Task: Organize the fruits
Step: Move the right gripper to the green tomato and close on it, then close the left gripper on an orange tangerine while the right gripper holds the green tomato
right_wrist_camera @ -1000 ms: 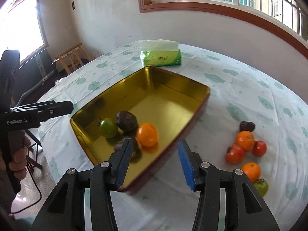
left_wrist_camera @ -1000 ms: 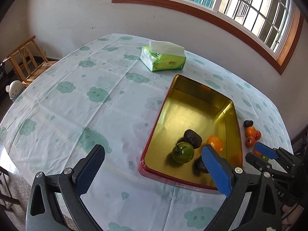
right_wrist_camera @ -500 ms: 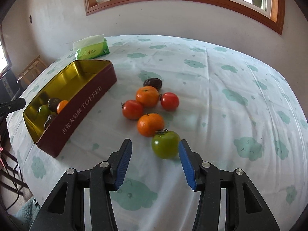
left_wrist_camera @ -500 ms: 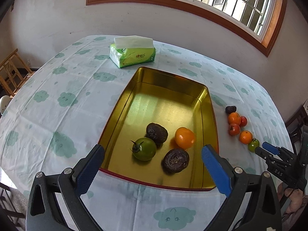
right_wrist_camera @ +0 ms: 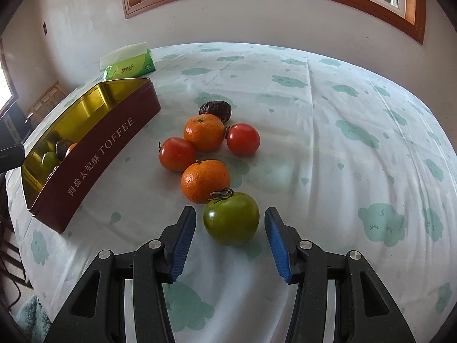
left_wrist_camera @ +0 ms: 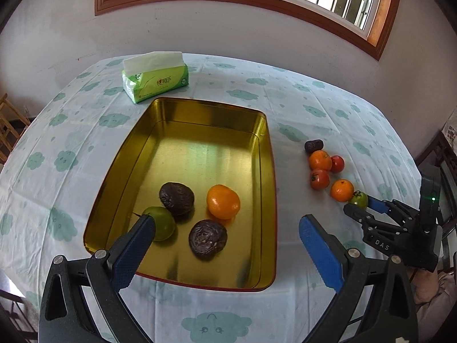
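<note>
A gold-lined red tin (left_wrist_camera: pixel 265 171) holds a green tomato (left_wrist_camera: pixel 161 223), two dark wrinkled fruits (left_wrist_camera: pixel 177 198) and an orange (left_wrist_camera: pixel 223 201). My left gripper (left_wrist_camera: pixel 227 223) is open wide above the tin's near end, with nothing between its fingers. To the right of the tin (right_wrist_camera: pixel 100 154), loose fruit lies on the cloth: a dark date (right_wrist_camera: pixel 214 109), two oranges (right_wrist_camera: pixel 204 132), two red tomatoes (right_wrist_camera: pixel 243 139) and a green tomato (right_wrist_camera: pixel 231 218). My right gripper (right_wrist_camera: pixel 230 230) is open low around this green tomato, with a gap at each pad. It also shows in the left wrist view as the right gripper (left_wrist_camera: pixel 361 207).
A green tissue pack (left_wrist_camera: pixel 155 77) stands behind the tin. A wooden chair (left_wrist_camera: pixel 8 125) is beyond the table's left edge. A hand (left_wrist_camera: pixel 428 285) holds the right gripper at the table's right edge. A wall with a window runs behind the table.
My right gripper swung from over the tin to the loose fruit and came down around the green tomato. My left gripper shifted sideways, so the tin now lies centred under it.
</note>
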Tool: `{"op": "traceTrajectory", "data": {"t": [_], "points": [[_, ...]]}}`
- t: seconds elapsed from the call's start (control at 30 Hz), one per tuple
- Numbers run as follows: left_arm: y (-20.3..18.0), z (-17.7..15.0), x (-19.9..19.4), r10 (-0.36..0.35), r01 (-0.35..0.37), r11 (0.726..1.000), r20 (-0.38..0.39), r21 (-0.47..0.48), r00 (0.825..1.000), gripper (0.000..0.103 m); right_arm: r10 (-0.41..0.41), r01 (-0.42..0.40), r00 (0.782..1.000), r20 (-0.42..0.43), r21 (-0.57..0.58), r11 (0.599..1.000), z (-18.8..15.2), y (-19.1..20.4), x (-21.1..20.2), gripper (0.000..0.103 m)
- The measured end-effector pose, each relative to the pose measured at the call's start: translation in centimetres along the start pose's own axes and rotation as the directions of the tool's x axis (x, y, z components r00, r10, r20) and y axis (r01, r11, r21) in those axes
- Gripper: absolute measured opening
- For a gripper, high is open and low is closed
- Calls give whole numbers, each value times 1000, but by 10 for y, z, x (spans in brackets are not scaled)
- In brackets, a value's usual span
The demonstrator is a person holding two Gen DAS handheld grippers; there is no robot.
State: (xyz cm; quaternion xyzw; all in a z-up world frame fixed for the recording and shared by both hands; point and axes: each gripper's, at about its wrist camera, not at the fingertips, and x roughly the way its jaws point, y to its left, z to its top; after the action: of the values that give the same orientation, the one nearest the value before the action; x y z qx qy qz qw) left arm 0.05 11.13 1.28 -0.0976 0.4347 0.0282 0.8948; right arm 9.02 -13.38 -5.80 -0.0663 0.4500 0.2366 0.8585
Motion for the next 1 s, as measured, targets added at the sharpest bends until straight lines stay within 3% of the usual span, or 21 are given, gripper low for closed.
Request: {"op": "traceTrajectory", "data": {"t": [0.27,0.4,0.87,1.0], "points": [[-51,6,12,-40,41,994,-14,98,999,100,6,-6,1000,28,0,1000,-2,-5,0,39],[-74,7,19,-55,57,988,-16,141,998,100,-11,10,999,35,11,1000,-5,-16,-3,38],[-136,4,55,-108,116,964,-45,238,993,98,-211,203,976,54,126,971,-9,-119,-16,38],[-149,5,66,-122,131,959,-51,251,991,96,-227,221,973,38,121,968,-12,-140,-17,38]]}}
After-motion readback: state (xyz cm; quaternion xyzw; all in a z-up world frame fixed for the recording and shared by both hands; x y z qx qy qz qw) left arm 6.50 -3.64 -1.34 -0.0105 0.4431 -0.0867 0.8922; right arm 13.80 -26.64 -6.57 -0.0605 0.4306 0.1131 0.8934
